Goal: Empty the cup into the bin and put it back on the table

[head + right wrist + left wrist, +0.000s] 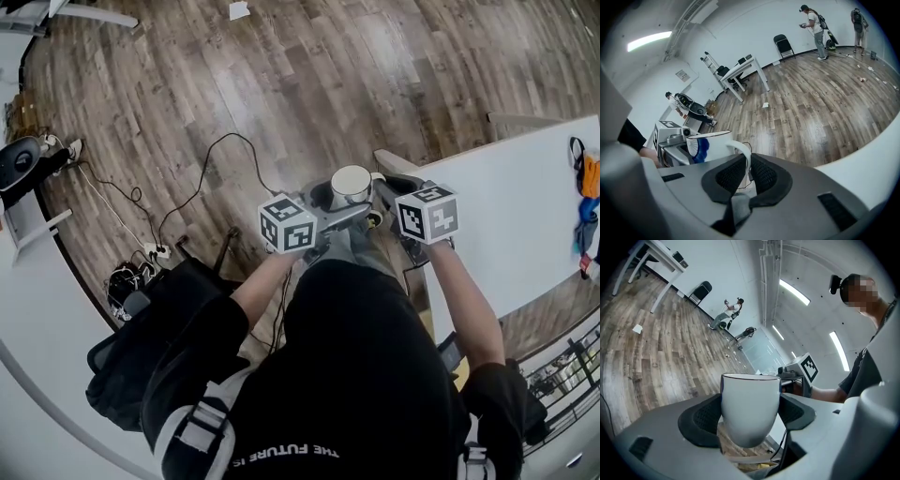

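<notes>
Cup held aloft: my left gripper [750, 412] clamped the cup [750, 404] by its body and my right gripper [746, 171] pinched its handle [742, 151], just off the table [525, 211] edge. Risk: uneven hands could wrench the handle free.

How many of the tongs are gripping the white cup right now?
2. The left tongs clamp the cup round its body. The right tongs pinch its handle.

My head camera looks steeply down; cameras on the left gripper [750, 416] and right gripper [746, 174] peer closely along their jaws, all sharing the cup [351, 185].
</notes>
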`<state>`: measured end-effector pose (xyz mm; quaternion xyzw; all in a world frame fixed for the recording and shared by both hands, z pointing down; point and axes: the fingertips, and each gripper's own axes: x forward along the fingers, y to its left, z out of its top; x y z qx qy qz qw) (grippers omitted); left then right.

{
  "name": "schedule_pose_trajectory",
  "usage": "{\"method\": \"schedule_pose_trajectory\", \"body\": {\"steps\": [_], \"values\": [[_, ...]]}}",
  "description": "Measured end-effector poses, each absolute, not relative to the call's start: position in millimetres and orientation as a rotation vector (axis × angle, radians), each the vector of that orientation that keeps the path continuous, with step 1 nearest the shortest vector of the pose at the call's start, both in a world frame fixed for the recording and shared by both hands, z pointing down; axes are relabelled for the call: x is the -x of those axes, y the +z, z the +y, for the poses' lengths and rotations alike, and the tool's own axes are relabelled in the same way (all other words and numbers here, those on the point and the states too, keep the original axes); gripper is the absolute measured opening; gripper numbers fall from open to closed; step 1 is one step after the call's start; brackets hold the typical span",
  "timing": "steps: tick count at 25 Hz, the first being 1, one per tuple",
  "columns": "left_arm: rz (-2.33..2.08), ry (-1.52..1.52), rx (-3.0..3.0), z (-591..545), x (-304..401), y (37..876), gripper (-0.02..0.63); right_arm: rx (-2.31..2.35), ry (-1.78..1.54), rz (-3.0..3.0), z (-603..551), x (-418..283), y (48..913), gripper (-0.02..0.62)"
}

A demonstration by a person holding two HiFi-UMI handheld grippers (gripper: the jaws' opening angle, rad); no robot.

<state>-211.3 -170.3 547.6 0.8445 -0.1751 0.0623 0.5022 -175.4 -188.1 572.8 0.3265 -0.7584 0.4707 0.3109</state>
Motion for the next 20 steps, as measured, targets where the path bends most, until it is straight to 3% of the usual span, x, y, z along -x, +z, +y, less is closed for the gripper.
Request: {"method": "schedule_pose_trajectory", "body": {"steps": [20], "values": [[-0.446, 0.140, -2.019, -170.1, 221.9, 550.1, 0.371, -0.828, 1.219, -1.988, -189.3, 186.8, 575.5, 0.044]]}}
